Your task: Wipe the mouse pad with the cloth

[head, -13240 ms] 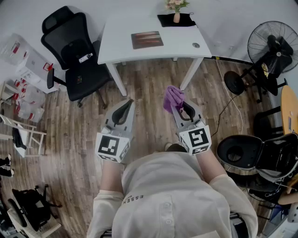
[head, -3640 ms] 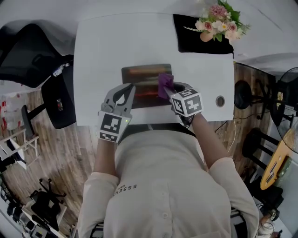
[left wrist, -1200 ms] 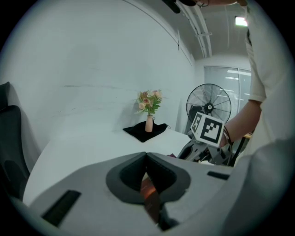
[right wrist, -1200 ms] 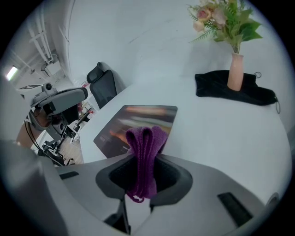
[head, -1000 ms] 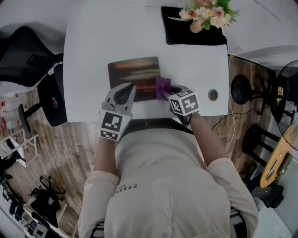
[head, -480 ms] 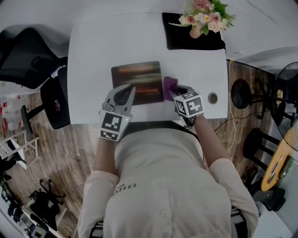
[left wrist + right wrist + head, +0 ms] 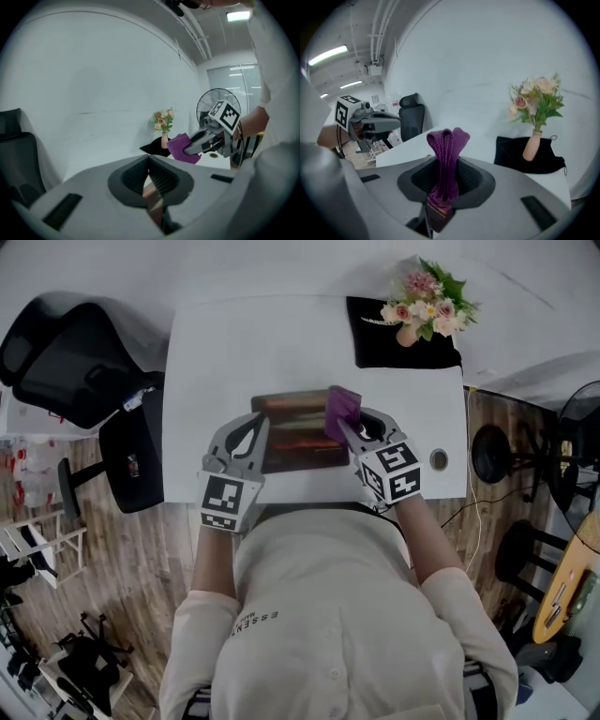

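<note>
**Mouse pad lies under both tools, purple cloth pinched in the right one**

Mouse pad (image 7: 298,430), a dark rectangle with reddish-brown streaks, lies flat on the white surface (image 7: 225,352), directly beneath the tips of both tools. The left hand-held gripper (image 7: 256,421) sits over the pad's near left part. Its jaws are closed tip to tip with nothing caught between them, and its own view shows only a sliver of the brownish pad behind them.

The right hand-held gripper (image 7: 446,165) is clenched on a purple cloth (image 7: 448,139). The folded cloth stands up out of the jaws in a bunched loop. From the head view the cloth pokes out past this tool's tips over the pad's far right corner. Whether it touches the pad cannot be told.

The two tools sit side by side, close but apart, each showing in the other's camera.

Ahead of the right tool and a little to its right, a slim vase of pink and cream flowers (image 7: 422,304) stands upright on a black mat (image 7: 380,348) at the far edge of the surface. Just to the right of that tool's marker cube, a round cable grommet (image 7: 439,459) is set into the surface. Off to the left of the left tool, beyond the edge of the surface, stands a black office chair (image 7: 70,357).
</note>
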### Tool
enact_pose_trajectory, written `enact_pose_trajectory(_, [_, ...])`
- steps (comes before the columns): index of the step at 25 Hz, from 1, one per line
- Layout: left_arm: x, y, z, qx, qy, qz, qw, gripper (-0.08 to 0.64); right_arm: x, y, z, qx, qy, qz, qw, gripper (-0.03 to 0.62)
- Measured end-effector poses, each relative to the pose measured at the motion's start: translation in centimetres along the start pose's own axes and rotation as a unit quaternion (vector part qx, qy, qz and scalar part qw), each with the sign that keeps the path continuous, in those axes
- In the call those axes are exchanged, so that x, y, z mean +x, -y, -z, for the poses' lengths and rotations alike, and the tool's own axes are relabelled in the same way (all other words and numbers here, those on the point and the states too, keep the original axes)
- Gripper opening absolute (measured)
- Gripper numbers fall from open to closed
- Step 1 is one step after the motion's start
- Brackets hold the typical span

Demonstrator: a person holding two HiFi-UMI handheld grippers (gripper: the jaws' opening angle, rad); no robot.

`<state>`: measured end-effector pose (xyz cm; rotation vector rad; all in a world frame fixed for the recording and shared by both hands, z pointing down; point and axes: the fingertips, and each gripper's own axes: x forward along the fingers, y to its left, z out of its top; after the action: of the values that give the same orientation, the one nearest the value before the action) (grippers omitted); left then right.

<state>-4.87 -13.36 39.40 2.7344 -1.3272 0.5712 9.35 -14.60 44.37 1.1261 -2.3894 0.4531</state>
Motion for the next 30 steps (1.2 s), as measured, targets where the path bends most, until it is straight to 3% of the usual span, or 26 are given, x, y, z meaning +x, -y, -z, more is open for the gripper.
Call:
enact_pose_trajectory(6, [-1.6, -2.1, -3.5, 0.024, 0.037, -0.009, 0.999, 0.002, -1.6, -2.1, -7.2, -0.043, 0.122, -0.002, 0.992, 0.099])
enact_pose_trajectory(14, [-3.5, -3.7, -7.3, 0.016, 0.088, -0.015, 0.9959, 0.002, -3.4, -3.4, -12.2, -0.09, 0.209, 0.016, 0.974, 0.098])
enact_pose_trajectory(22, [-3.4, -4.0, -7.4, 0.01, 0.097, -0.014, 0.9952, 0.002, -4.1, -2.7, -13.1, -0.095, 0.234, 0.045, 0.966, 0.094])
enact_pose_trajectory(30, [-3.4, -3.7, -7.5, 0.009, 0.095, -0.018, 0.9952, 0.002, -3.3, -2.3, -12.0, -0.087, 0.208, 0.047, 0.973, 0.091])
